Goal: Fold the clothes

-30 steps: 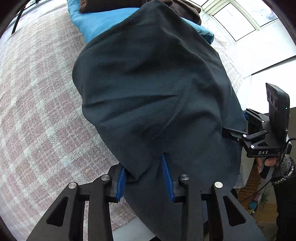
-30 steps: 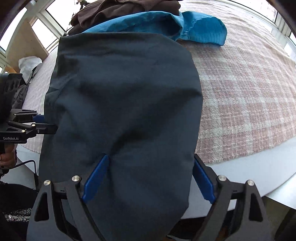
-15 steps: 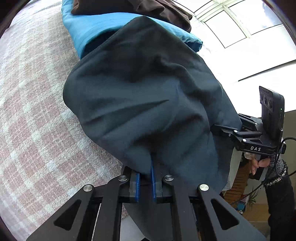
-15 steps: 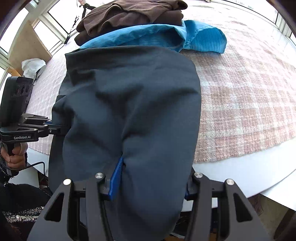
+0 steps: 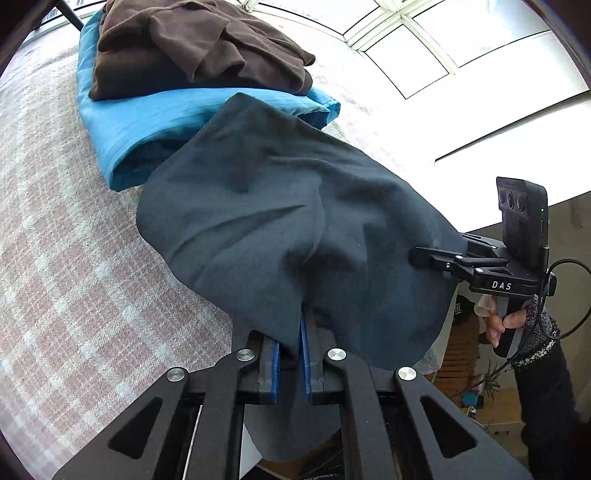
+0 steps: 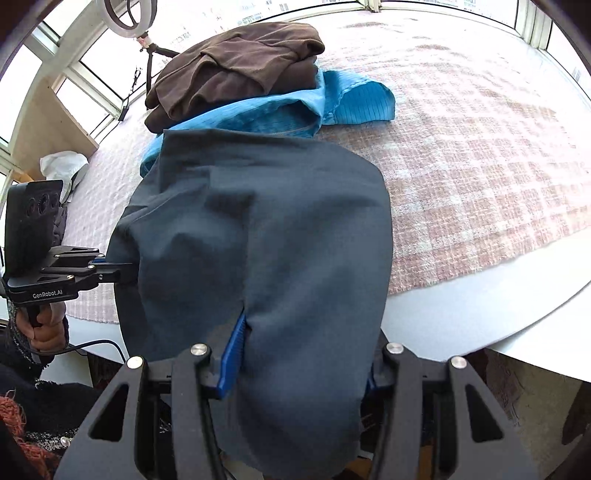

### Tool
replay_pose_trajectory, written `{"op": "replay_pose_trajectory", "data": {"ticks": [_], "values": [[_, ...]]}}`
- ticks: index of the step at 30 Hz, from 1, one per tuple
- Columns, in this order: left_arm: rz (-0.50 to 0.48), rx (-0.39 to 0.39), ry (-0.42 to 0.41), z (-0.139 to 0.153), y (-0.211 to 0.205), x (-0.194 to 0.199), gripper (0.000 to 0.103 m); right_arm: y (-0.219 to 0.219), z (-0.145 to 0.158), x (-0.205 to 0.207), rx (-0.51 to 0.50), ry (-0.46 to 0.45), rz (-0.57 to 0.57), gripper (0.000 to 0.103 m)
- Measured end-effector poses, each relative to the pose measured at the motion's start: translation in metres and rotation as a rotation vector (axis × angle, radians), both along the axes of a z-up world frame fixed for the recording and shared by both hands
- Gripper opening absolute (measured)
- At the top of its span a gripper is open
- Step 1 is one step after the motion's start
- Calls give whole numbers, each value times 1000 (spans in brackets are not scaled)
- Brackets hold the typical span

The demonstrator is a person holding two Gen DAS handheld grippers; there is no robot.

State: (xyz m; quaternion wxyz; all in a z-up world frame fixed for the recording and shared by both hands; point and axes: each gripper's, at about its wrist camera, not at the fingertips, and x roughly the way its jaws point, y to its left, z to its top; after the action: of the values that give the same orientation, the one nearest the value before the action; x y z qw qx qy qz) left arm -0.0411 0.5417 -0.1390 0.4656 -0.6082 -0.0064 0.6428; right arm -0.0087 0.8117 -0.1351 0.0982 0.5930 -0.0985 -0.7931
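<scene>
A dark grey-blue garment [image 5: 277, 221] lies lengthwise on the blanket, its near end lifted off the table edge. My left gripper [image 5: 291, 343] is shut on a thin fold of that near hem. In the right wrist view the same garment [image 6: 258, 221] bunches thickly in my right gripper [image 6: 301, 362], whose blue pads [image 6: 232, 350] press on it from both sides. Each gripper shows in the other's view: the right gripper [image 5: 436, 256] at one side edge, the left gripper [image 6: 118, 271] at the other. The garment's far end rests on a blue garment [image 5: 147, 125].
A folded brown garment [image 5: 192, 48] sits on the blue one [image 6: 351, 103] at the far end. A pink plaid blanket [image 6: 480, 166] covers the white table [image 6: 461, 317]. A ring light stand [image 6: 129, 14] and white cloth [image 6: 62, 166] stand beyond. A person's hand [image 6: 44, 332] holds each handle.
Both grippers closed on the dark garment's near end, the left on a thin fold, the right on a thick bunch. Both then rose, lifting that end off the table edge.
</scene>
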Motion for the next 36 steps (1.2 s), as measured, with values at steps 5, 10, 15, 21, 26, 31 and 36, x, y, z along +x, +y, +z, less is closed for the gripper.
{"op": "replay_pose_trajectory", "data": {"ticks": [5, 10, 15, 21, 26, 31, 36], "values": [[2, 58, 53, 38, -12, -1, 7, -12, 43, 1, -29, 59, 6, 43], [-32, 124, 168, 89, -22, -41, 8, -18, 86, -13, -68, 167, -20, 11], [-40, 104, 186, 90, 30, -120, 8, -33, 89, -49, -42, 154, 2, 17], [-2, -23, 131, 5, -2, -128, 10, -38, -11, -56, 99, -32, 11, 33], [55, -28, 90, -18, -34, -133, 30, -20, -49, -57, 42, -78, -97, 33], [86, 6, 80, -5, -50, -124, 43, -21, -46, -65, 64, -17, -66, 54], [95, -73, 157, -12, -18, -134, 70, -20, -57, -81, 24, -5, -36, 59]]}}
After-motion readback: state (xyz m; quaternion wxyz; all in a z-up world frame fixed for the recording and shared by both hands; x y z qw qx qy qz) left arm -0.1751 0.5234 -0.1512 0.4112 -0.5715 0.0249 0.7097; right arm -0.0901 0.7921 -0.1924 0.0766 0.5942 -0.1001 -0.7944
